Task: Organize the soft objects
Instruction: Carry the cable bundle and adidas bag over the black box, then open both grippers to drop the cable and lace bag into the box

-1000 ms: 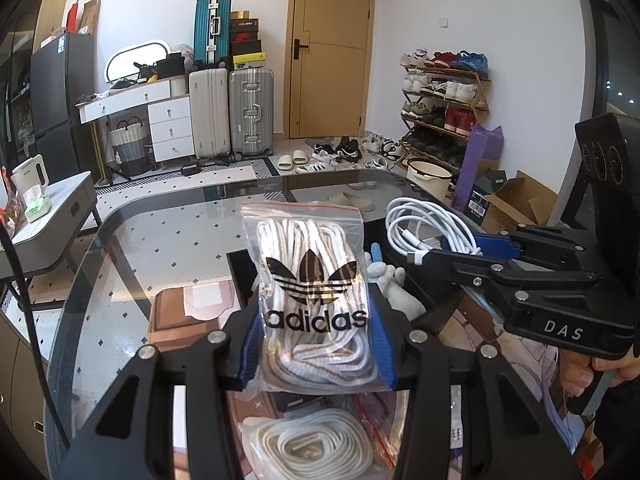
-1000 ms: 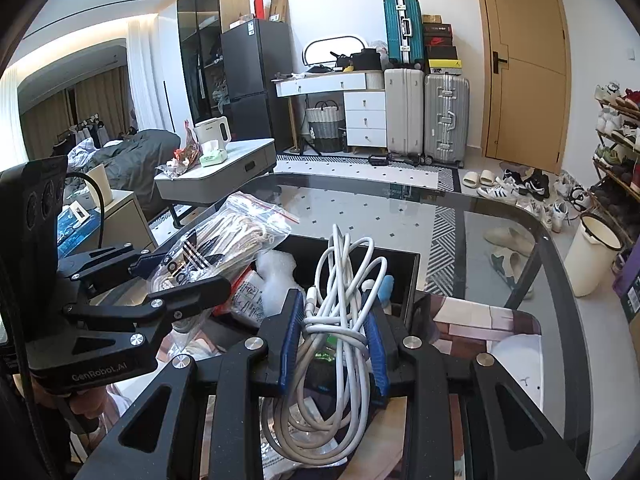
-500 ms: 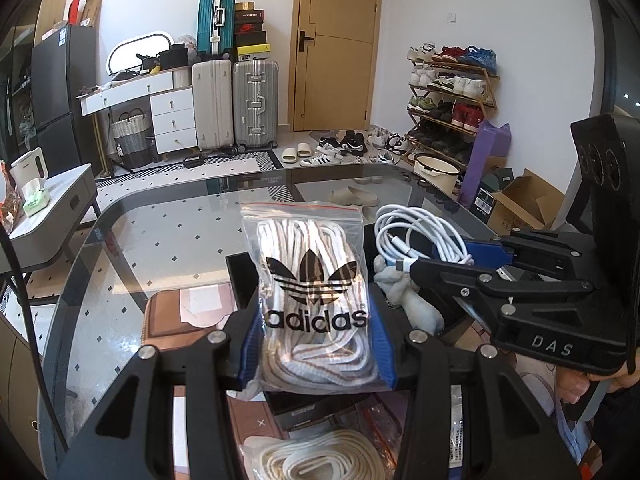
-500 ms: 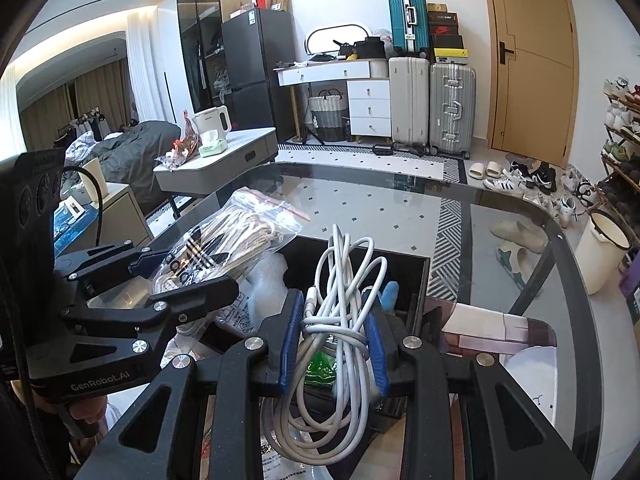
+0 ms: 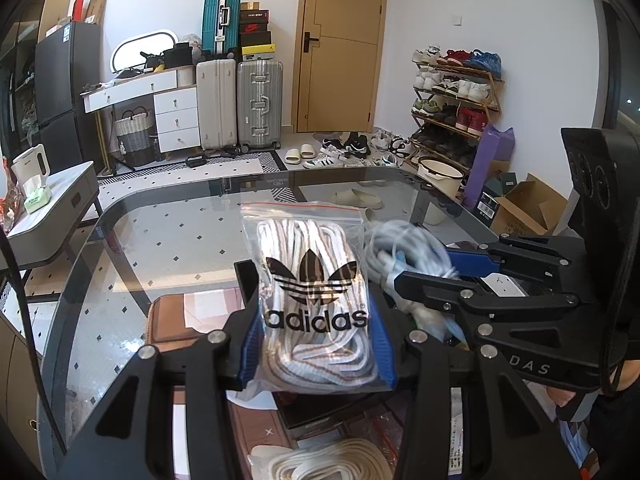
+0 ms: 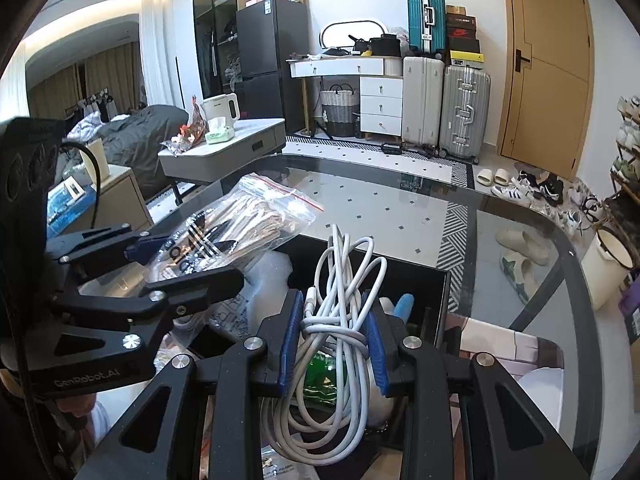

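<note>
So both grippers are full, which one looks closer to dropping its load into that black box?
Probably the right gripper: its white cable bundle hangs directly over the open black box. The left gripper holds its bag of laces by the box's near-left corner, less centred.

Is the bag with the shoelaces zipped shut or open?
Shut, it seems: the bag of laces shows its red zip strip lying flat, laces all inside.

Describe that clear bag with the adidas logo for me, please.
The bag is a clear plastic zip pouch with a red strip along its sealed top and a black trefoil logo. White laces with brownish flecks are coiled inside and fill it. The left hand-held gripper pinches its lower half between blue pads, so it is held up above the glass table, top pointing away. A white cable bundle hangs just beside it.
</note>
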A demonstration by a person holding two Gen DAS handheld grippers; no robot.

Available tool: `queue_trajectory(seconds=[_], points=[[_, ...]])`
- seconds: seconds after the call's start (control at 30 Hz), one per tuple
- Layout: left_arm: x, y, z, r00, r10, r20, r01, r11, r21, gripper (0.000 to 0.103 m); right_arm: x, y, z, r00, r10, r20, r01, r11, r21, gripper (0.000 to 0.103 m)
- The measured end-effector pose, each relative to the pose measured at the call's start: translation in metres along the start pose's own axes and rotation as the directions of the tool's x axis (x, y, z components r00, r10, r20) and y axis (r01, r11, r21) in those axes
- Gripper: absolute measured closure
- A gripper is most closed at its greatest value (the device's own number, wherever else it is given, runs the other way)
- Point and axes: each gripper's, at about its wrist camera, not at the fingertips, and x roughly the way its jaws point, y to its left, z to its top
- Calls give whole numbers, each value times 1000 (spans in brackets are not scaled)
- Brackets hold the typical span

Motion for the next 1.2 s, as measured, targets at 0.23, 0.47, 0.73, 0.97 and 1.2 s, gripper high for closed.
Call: queue_trajectory(seconds=[0.23,0.47,0.73,0.97,1.2], points=[[2,-5,-1,1000,-19,-9,20,1000,24,56,-9,0,-6,999,-47,11,47,999,-23,56],[-10,1,1,1000,10,28,-10,1000,-8,13,-26,-7,-16,997,-70,22,70,998,1,53],[-38,16,-7,996,52,68,-50,998,-27,0,-52,-5,-34,996,-76,46,73,996,57,8],[-54,26,-26,996,75,52,-73,996,-47,0,-67,4,-53,997,-73,36,70,994,84,1],[-64,26,-46,996,89,29,-88,995,-36,0,-72,8,-70,997,-74,5,73,988,133,1]])
